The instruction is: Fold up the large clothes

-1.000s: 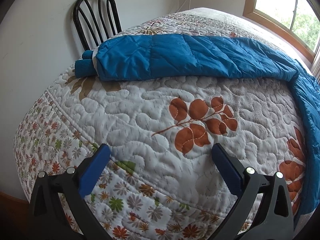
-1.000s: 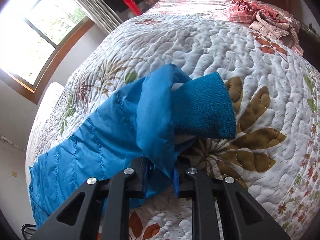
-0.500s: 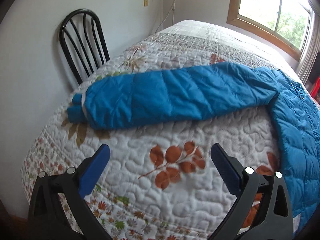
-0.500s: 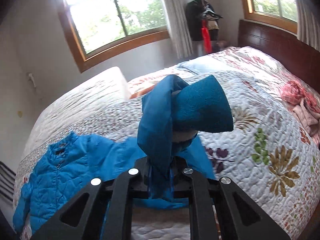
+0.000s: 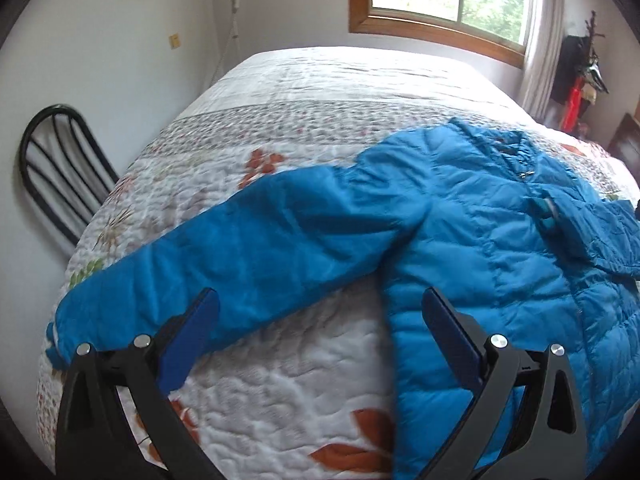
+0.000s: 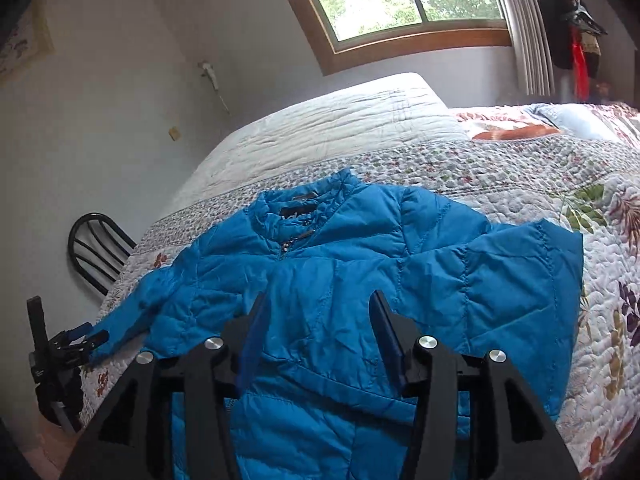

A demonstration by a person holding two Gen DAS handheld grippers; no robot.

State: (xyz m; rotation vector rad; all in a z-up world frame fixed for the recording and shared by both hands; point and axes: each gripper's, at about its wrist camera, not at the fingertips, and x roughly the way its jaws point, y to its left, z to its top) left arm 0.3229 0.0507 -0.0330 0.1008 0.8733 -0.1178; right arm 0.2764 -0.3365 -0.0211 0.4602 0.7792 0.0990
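Sleeve (image 6: 500, 272) dropped across jacket (image 6: 320, 280), its cuff hidden

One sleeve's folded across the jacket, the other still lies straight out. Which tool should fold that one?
Probably the left. The left tool is open and empty right over the outstretched sleeve, close to its cuff. The right tool, jaws opening with nothing between them, hovers over the blue jacket body and folded sleeve.

Blue puffer jacket (image 5: 480, 240) spread on the quilted bed (image 5: 320, 88), one sleeve (image 5: 240, 256) stretching toward the bed's left edge, left gripper (image 5: 316, 312) hovering wide open, black chair (image 5: 56, 172) beside the bed
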